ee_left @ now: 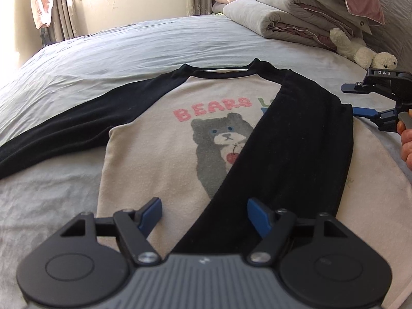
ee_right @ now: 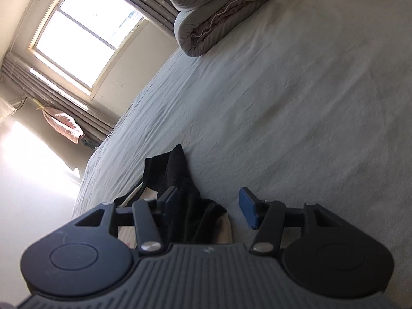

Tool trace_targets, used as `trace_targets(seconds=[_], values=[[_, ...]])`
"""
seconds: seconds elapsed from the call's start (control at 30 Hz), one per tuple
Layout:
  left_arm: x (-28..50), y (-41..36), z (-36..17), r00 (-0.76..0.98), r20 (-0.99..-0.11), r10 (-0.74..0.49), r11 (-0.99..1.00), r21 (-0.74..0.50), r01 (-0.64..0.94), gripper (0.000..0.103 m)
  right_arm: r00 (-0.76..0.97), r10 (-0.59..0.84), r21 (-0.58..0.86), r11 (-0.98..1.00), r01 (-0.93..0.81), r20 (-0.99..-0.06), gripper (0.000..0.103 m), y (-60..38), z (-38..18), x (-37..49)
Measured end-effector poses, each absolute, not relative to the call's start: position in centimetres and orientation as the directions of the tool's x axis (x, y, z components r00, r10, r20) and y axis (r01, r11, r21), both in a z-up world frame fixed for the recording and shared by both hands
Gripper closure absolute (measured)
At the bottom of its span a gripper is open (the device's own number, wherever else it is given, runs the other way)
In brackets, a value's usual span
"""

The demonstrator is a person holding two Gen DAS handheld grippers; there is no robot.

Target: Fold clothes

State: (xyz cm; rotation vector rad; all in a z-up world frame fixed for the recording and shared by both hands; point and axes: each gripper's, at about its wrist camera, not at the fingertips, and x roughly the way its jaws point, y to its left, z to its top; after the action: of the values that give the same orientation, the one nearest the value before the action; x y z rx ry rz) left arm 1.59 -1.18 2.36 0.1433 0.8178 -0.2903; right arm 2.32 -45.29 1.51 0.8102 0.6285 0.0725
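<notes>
A cream shirt (ee_left: 159, 159) with a grey bear print and black sleeves lies flat, face up, on the bed sheet (ee_left: 128, 46). One black sleeve (ee_left: 283, 154) is folded slantwise across the body. The other sleeve (ee_left: 77, 123) stretches out to the left. My left gripper (ee_left: 204, 213) hovers open over the hem, where the folded sleeve's end lies. At the shirt's right shoulder edge, my right gripper (ee_left: 351, 100) is open. In the right wrist view the right gripper (ee_right: 209, 204) has bunched black shoulder cloth (ee_right: 177, 170) beside one finger, while the other finger is over bare sheet.
Folded grey quilts (ee_left: 288, 13) and a white plush toy (ee_left: 360, 51) lie at the far right of the bed. A window (ee_right: 85, 33), curtains and a hanging pink garment (ee_left: 42, 2) are beyond the far edge. A person's hand (ee_left: 406, 141) holds the right gripper.
</notes>
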Motion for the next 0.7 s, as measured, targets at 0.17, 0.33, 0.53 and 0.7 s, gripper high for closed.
trace_targets(seconds=[0.17, 0.33, 0.53, 0.7], values=[[1.7, -1.2, 2.4, 0.645, -0.737, -0.201, 0.951, 0.012, 0.31, 0.028, 0.799, 0.32, 0.678, 0.72, 0.145, -0.51, 0.088, -45.4, 0.7, 2.4], [1.9, -0.7, 2.4, 0.644, -0.741, -0.191, 0.956, 0.008, 0.292, 0.028, 0.826, 0.297, 0.661, 0.741, 0.116, -0.478, 0.089, -45.7, 2.7, 1.4], [2.0, -0.7, 2.3, 0.643, -0.743, -0.184, 0.957, 0.014, 0.29, 0.028, 0.786, 0.245, 0.556, 0.818, 0.146, -0.568, 0.089, -44.2, 1.6, 2.3], [2.3, -0.3, 2.6, 0.635, -0.749, -0.191, 0.961, -0.01, 0.278, 0.028, 0.793, 0.164, 0.435, 0.89, 0.138, -0.587, 0.078, -43.2, 3.2, 1.9]])
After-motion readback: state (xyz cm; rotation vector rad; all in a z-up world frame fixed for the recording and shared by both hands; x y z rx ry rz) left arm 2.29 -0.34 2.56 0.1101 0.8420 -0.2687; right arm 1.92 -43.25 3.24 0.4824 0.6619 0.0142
